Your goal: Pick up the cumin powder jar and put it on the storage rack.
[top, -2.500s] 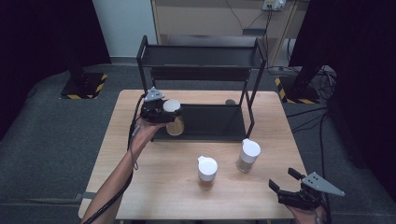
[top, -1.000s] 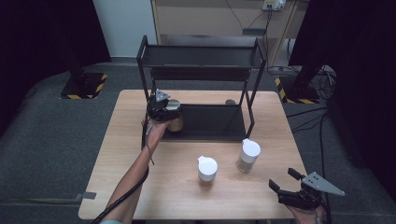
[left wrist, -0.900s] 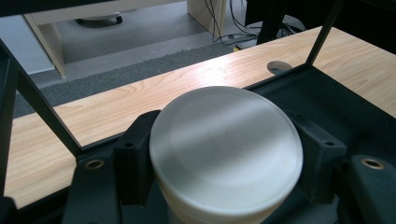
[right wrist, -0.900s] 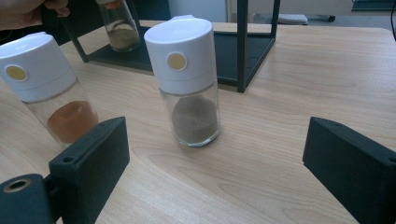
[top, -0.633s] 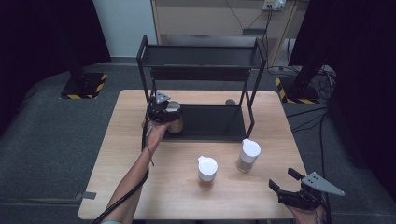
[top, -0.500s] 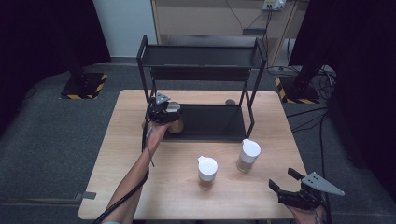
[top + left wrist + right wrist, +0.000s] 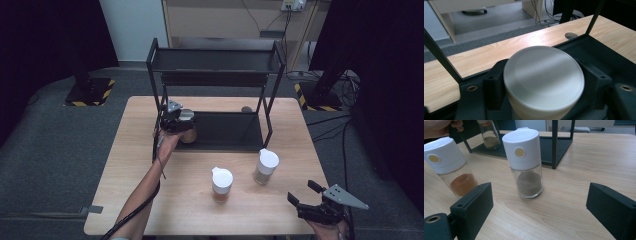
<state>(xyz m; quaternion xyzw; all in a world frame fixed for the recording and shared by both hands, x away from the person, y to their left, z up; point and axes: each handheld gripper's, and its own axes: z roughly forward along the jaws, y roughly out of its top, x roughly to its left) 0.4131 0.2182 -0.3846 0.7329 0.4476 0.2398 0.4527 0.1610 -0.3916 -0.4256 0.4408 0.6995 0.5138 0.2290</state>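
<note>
Spice jar [image 7: 543, 82] btwn left claw [image 7: 544, 85] jaws, just opening.

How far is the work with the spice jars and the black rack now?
Done: one jar stands on the rack's bottom shelf at its left end. In hand: the left claw is around that jar's cap, its jaws have just been opening to let go. Left: two jars wait on the table; the right claw is open, holding nothing.

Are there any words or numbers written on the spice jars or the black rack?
None to read: the jars' white caps carry only a plain gold dot.
Faint marks on the cap in the left gripper: too blurred to read.
The rack: no writing visible.
</note>
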